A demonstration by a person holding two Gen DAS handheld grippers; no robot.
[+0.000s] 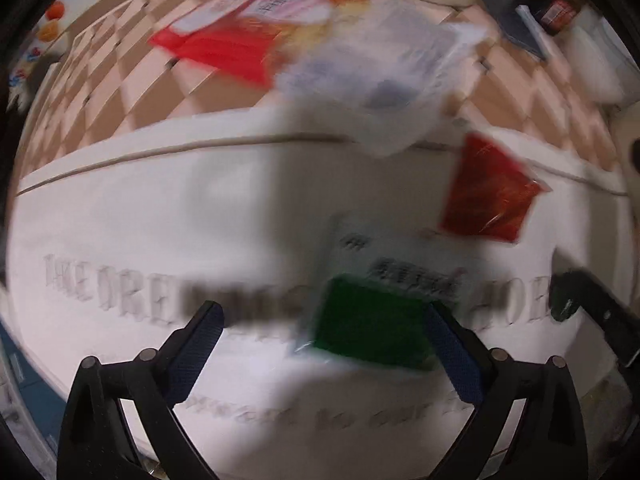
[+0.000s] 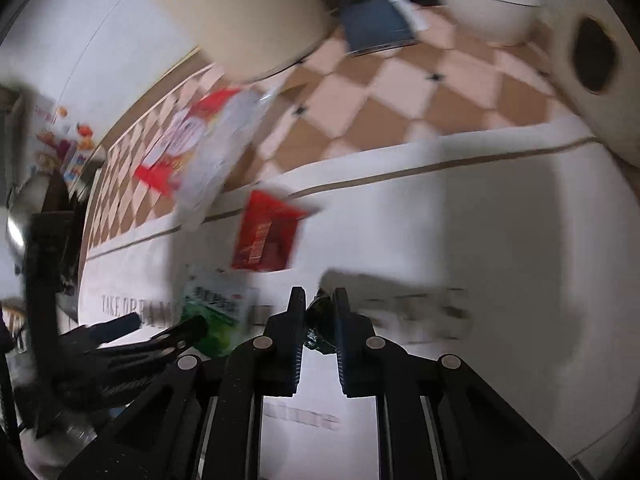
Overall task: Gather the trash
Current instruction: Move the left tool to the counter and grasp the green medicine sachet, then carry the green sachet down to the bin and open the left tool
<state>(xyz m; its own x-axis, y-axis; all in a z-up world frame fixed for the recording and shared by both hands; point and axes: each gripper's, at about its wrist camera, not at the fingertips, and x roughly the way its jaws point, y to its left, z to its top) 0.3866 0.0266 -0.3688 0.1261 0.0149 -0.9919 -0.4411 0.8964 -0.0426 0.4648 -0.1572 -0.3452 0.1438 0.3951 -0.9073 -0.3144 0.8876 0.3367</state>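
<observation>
Right wrist view shows what the left cam misses: right gripper (image 2: pixel 318 304) has its jaws nearly together, pinching a small dark-green wrapper (image 2: pixel 318 320) between the pads. Left cam only catches that gripper as a dark shape (image 1: pixel 588 304) at frame right w/ a bit of green at its tip.

Left wrist view: left gripper (image 1: pixel 324 320) has its jaws wide apart, nothing between the pads. Green packet (image 1: pixel 372 320) lies on the mat just ahead, its right edge near the right finger (image 1: pixel 452 348); contact not clear due to blur. Same packet in right cam (image 2: pixel 216 312) sits left of the right gripper, w/ the left gripper's fingers (image 2: pixel 176 332) beside it.

Red packet (image 1: pixel 488 188) lies further out on the mat, apart from the green one. Beyond it, a clear bag (image 1: pixel 384 64) overlaps the mat edge & a big red-white bag (image 1: pixel 248 20) rests on the tiles.

Surface: white mat (image 1: pixel 160 208) w/ grey lettering & a tan border line, on a pink/brown checker floor (image 1: pixel 120 80). Bathroom: toilet (image 2: pixel 488 4), grey scale (image 2: pixel 376 24), dark bottle (image 1: pixel 556 0), pale bin (image 2: pixel 248 12). Both frames motion-blurred.
</observation>
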